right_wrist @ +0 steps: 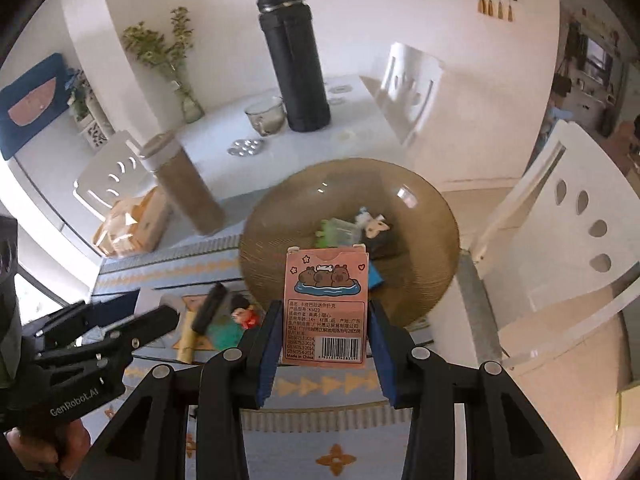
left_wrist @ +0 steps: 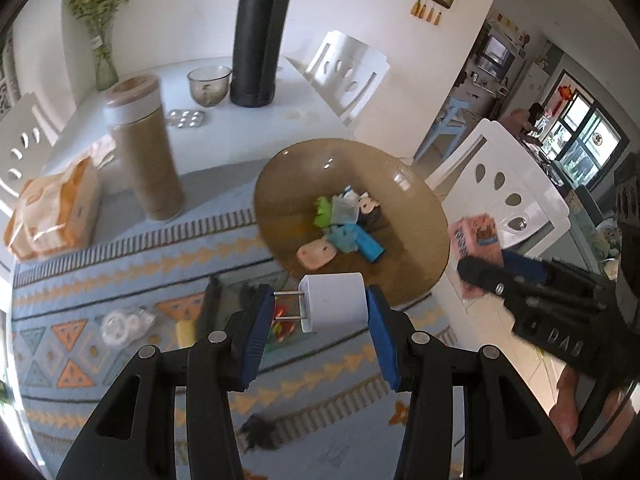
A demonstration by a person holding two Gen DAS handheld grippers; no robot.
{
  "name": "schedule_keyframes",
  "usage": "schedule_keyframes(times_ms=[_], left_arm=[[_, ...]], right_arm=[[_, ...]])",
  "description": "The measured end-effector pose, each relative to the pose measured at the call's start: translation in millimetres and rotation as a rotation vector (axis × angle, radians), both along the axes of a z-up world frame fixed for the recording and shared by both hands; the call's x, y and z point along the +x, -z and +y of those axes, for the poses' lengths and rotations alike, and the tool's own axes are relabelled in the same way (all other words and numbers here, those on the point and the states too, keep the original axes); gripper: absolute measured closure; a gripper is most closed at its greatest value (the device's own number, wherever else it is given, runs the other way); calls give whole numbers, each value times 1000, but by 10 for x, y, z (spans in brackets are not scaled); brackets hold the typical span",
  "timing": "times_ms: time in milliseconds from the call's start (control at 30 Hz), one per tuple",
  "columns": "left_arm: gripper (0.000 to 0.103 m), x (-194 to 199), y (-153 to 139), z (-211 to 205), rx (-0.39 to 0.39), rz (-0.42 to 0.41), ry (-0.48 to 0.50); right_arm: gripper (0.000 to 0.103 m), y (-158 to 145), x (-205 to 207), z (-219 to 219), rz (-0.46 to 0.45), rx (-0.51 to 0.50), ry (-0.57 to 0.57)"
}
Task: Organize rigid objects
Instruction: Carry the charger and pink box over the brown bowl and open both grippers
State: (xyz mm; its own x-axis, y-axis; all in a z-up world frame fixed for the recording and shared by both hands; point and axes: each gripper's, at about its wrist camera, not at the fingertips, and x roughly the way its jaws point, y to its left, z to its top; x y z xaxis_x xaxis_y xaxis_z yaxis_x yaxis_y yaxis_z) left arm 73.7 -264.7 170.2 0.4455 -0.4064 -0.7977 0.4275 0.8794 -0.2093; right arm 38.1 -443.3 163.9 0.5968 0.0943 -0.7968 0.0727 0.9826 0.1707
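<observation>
The table [left_wrist: 224, 92] is white at its far part, and a patterned blue cloth [left_wrist: 120, 292] covers its near part. On the right side of the table, close to the right edge, stands a big brown glass bowl [left_wrist: 280, 184]; it holds several small toys and boxes, which are mixed together and hard to tell apart. Behind it, toward the far edge, stand a tall black flask [left_wrist: 260, 40], cut off at the top in the left wrist view, and a small glass bowl [left_wrist: 209, 85]. A tan bottle [left_wrist: 148, 152] with a white collar stands left of the big bowl, and an orange packet [left_wrist: 56, 212] lies near the left edge. The right tongs [right_wrist: 322, 320] are closed to a narrow gap on a pink card box [right_wrist: 325, 304], upright, with the barcode side to the camera; the box hides part of the bowl's near rim. The left tongs [left_wrist: 316, 308] hold a white plug adapter [left_wrist: 336, 304] in a medium gap: its prongs touch the left pad and its body the right pad, just before the bowl's near rim. Under the left tongs some small things lie on the cloth, partly hidden. The white part of the table between the bowl and the flask is open.
</observation>
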Motion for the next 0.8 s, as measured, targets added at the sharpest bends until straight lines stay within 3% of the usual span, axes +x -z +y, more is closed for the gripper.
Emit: schedule_keyframes(times_ms=[167,467,533,600,633,667,800], left_arm=[[59,190,20,-280,23,-30,11],[59,426,217,-530,40,0,29],[59,446,257,-600,80,-31,31],[49,457,298,-672,110,-83,41],[34,469,314,-687,118,-91,42],[28,484,326,-669,119,-95,27],[28,512,399,-415,77,-24,-29]], right_arm=[[63,80,178,-219,24,9,29],[63,327,484,-414,97,14,57],[63,393,536,-439,120,10,63],[58,470,605,-466,143,11,65],[47,494,621,-484,148,-2,79],[41,506,625,-509,149,-17,100],[39,490,570,-604,149,-19,127]])
